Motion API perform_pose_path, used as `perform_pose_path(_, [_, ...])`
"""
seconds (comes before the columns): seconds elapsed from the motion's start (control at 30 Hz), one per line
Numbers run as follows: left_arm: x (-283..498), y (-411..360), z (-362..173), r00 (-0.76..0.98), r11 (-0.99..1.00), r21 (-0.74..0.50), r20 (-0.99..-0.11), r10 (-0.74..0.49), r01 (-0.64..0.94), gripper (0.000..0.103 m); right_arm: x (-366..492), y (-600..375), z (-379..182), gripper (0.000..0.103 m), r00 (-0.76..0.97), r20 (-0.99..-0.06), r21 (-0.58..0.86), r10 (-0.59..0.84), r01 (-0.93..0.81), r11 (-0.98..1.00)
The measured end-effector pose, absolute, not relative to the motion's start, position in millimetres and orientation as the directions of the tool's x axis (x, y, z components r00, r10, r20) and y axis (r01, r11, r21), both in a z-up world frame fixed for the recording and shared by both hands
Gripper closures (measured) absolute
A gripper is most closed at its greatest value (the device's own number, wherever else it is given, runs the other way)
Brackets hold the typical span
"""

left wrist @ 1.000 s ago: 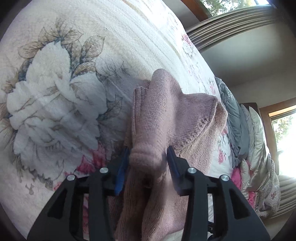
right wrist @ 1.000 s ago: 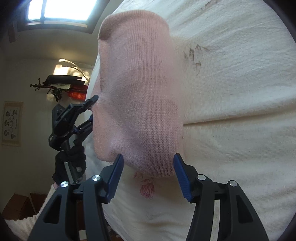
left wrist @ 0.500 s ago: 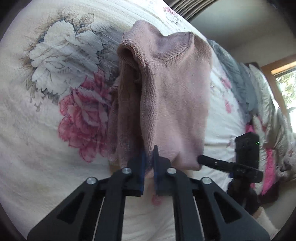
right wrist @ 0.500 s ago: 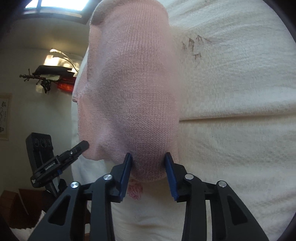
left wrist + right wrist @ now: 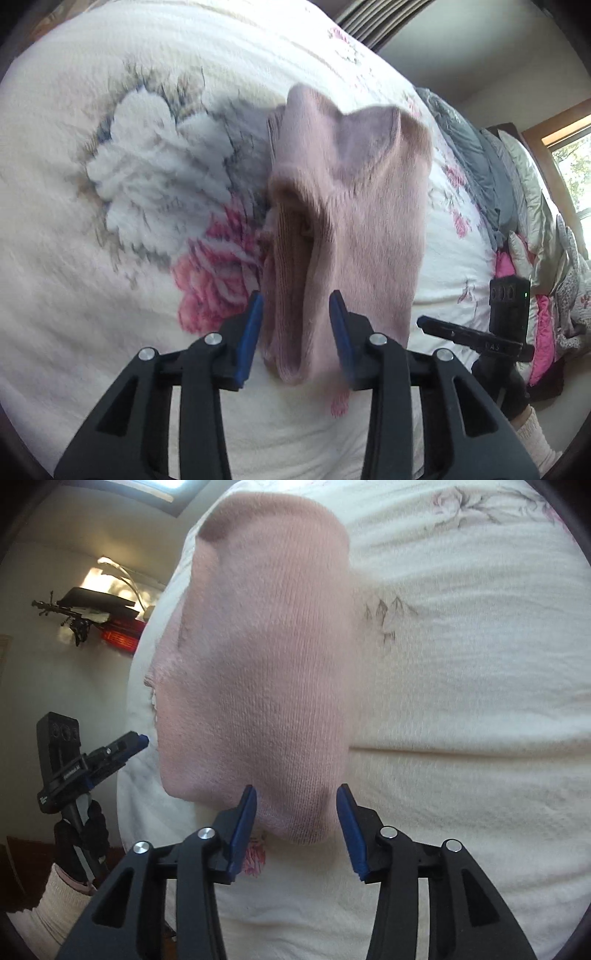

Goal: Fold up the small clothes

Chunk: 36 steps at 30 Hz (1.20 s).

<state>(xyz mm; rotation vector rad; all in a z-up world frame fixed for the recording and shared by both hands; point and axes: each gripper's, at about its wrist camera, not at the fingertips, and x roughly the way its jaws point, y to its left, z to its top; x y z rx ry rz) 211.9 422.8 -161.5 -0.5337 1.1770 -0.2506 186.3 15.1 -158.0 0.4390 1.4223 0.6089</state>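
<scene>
The pink knitted sock [image 5: 354, 206] lay on the bed's white floral quilt [image 5: 110, 258], folded so that several layers stacked along its left edge, with the ribbed cuff opening showing near the left gripper. From the right wrist view the sock [image 5: 266, 679] showed a smooth, rounded toe end, its weave fine and even. The left gripper [image 5: 297, 328] hovered at the sock's near end with its blue-padded fingers [image 5: 251, 325] spread apart, the cloth between them but not pinched. The right gripper [image 5: 295, 816] sat likewise at the other end, fingers [image 5: 351, 827] parted, released from the fabric. A cream sleeve [image 5: 44, 908] showed behind the left gripper's handle. Grey and patterned pillows [image 5: 509, 184] lined the far side of the bed.
</scene>
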Motion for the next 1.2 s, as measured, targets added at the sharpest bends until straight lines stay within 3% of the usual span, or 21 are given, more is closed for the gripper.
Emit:
perform_pose_path(0.13, [271, 423, -152, 0.41, 0.883, -0.462, -0.823, -0.394, -0.078, 0.064, 197, 13, -154, 0.054, 0.064, -0.783, 0.606, 0.619, -0.144, 0.782])
perform_pose_path(0.33, [337, 404, -170, 0.347, 0.879, -0.471, -0.838, -0.42, -0.073, 0.06, 195, 26, -168, 0.054, 0.04, -0.786, 0.607, 0.617, -0.132, 0.783])
perform_pose_path(0.37, [341, 399, -175, 0.324, 0.888, -0.454, -0.853, -0.409, -0.072, 0.064, 196, 28, -171, 0.054, 0.037, -0.786, 0.608, 0.617, -0.13, 0.783])
perform_pose_path(0.4, [342, 396, -179, 0.317, 0.892, -0.447, -0.857, -0.406, -0.065, 0.076, 196, 28, -173, 0.054, 0.033, -0.786, 0.61, 0.618, -0.126, 0.782])
perform_pose_path(0.47, [338, 398, -174, 0.364, 0.886, -0.458, -0.839, -0.404, -0.07, 0.09, 196, 30, -177, 0.054, 0.029, -0.786, 0.611, 0.618, -0.122, 0.782])
perform_pose_path(0.5, [331, 404, -169, 0.404, 0.876, -0.474, -0.821, -0.404, -0.087, 0.093, 195, 30, -178, 0.054, 0.029, -0.786, 0.61, 0.618, -0.122, 0.783])
perform_pose_path(0.6, [309, 423, -166, 0.479, 0.848, -0.507, -0.789, -0.384, -0.155, 0.093, 196, 30, -180, 0.054, 0.028, -0.785, 0.611, 0.618, -0.123, 0.782])
perform_pose_path(0.73, [304, 429, -198, 0.401, 0.826, -0.53, -0.81, -0.427, -0.191, 0.093, 197, 33, -181, 0.054, 0.023, -0.788, 0.607, 0.615, -0.13, 0.784])
perform_pose_path(0.83, [300, 437, -191, 0.425, 0.767, -0.608, -0.761, -0.49, -0.205, 0.085, 197, 34, -180, 0.054, 0.023, -0.788, 0.607, 0.615, -0.136, 0.783])
perform_pose_path(0.9, [292, 438, -180, 0.437, 0.74, -0.644, -0.733, -0.522, -0.197, 0.061, 197, 33, -176, 0.054, 0.032, -0.787, 0.607, 0.617, -0.14, 0.782])
perform_pose_path(1.0, [273, 436, -169, 0.416, 0.728, -0.666, -0.716, -0.561, -0.163, 0.038, 202, 26, -165, 0.051, 0.062, -0.76, 0.636, 0.647, -0.137, 0.76])
perform_pose_path(1.13, [256, 427, -178, 0.352, 0.741, -0.655, -0.734, -0.58, -0.145, 0.03, 214, 18, -152, 0.036, 0.102, -0.72, 0.673, 0.686, -0.138, 0.727])
perform_pose_path(1.2, [256, 427, -191, 0.335, 0.738, -0.654, -0.741, -0.582, -0.167, 0.03, 221, 14, -149, 0.034, 0.117, -0.703, 0.687, 0.701, -0.142, 0.713])
